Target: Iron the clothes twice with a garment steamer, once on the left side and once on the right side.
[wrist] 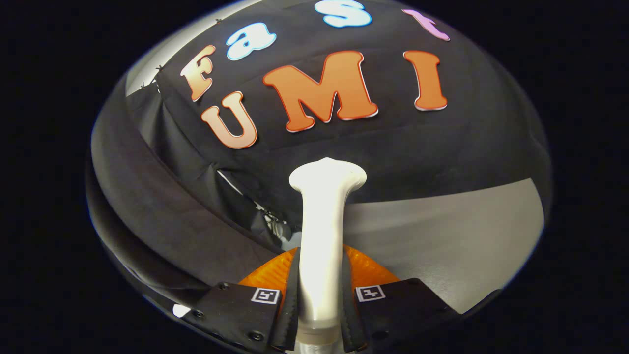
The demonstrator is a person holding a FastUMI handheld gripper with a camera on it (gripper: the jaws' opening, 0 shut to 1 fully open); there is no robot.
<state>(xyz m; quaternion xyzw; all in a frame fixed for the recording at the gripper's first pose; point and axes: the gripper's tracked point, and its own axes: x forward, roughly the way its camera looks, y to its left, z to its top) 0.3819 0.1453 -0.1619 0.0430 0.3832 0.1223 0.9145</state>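
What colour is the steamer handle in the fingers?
White, seen in the gripper view: steamer handle, gripper shut on it.

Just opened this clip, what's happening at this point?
A hand-held gripper has its two fingers closed on the white handle of a garment steamer, which stands up between them with its wider head beyond the fingertips. A dark garment hangs off to the left of the steamer, and the head is not touching it. A grey surface lies to the right. No ironing pass is under way in this frame.
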